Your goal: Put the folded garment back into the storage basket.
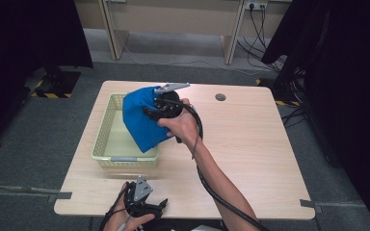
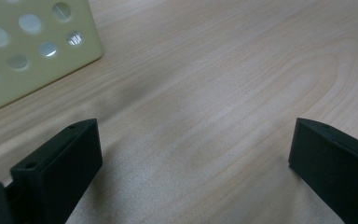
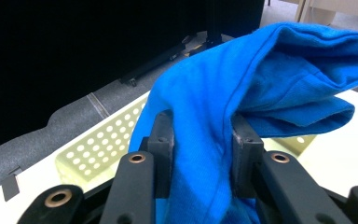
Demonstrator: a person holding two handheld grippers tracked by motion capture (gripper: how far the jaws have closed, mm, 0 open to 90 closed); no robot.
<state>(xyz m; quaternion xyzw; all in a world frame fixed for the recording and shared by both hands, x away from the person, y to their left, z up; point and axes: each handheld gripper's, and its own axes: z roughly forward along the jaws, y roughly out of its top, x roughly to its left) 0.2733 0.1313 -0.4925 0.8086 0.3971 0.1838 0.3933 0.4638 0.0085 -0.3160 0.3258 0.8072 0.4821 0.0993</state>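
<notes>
A blue cloth hangs bunched over the pale yellow perforated basket at the table's left. My right gripper is shut on the blue cloth; in the right gripper view the fabric is pinched between both pads and folds over above them, with the basket below. My left gripper rests low at the table's front edge, held by a hand. In the left gripper view its jaws stand wide apart over bare wood, nothing between them, and a corner of the basket shows at the upper left.
The wooden table has a round cable hole near its far edge. Dark curtains hang at both sides of the room. Desk legs and cables stand on the grey floor behind the table.
</notes>
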